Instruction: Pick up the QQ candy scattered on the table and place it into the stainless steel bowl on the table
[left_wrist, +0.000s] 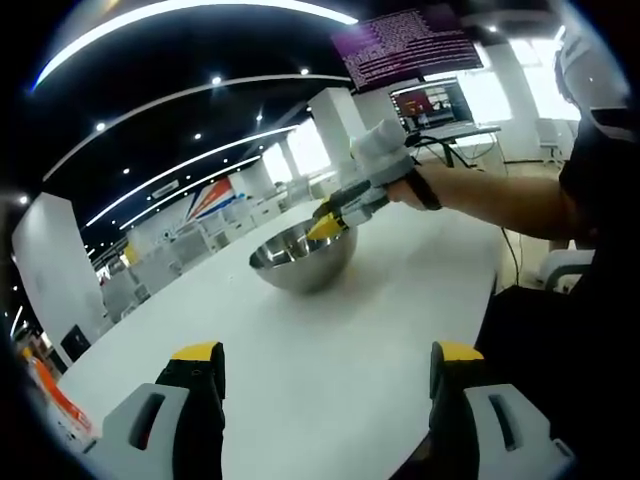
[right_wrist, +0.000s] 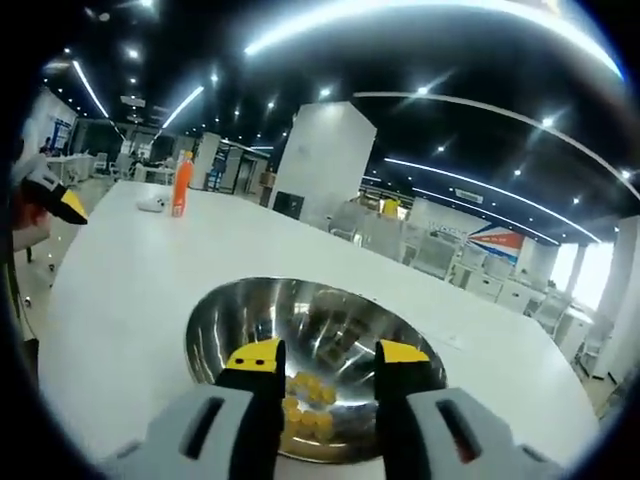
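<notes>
Right tool (right_wrist: 325, 362) hangs over the steel bowl (right_wrist: 230, 315), jaws parted, nothing visible between them; likely just positioned for a drop. Yellow candies (right_wrist: 305, 405) lie heaped in the bowl's bottom, small, lumpy, possibly glossy, though too blurred to tell. Left tool (left_wrist: 328, 362) waits low over the surface (left_wrist: 340, 350), jaws wide apart and empty, well back from the bowl (left_wrist: 300, 262). Bowl is round, mirror-bright; surface smooth, white.

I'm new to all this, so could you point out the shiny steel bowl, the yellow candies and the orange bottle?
Round stainless steel bowl (right_wrist: 215, 325): right gripper view, bare inner left wall.
Yellow candies (right_wrist: 312, 390): right gripper view, middle of the pile.
Orange bottle (right_wrist: 181, 186): right gripper view, its body.
</notes>
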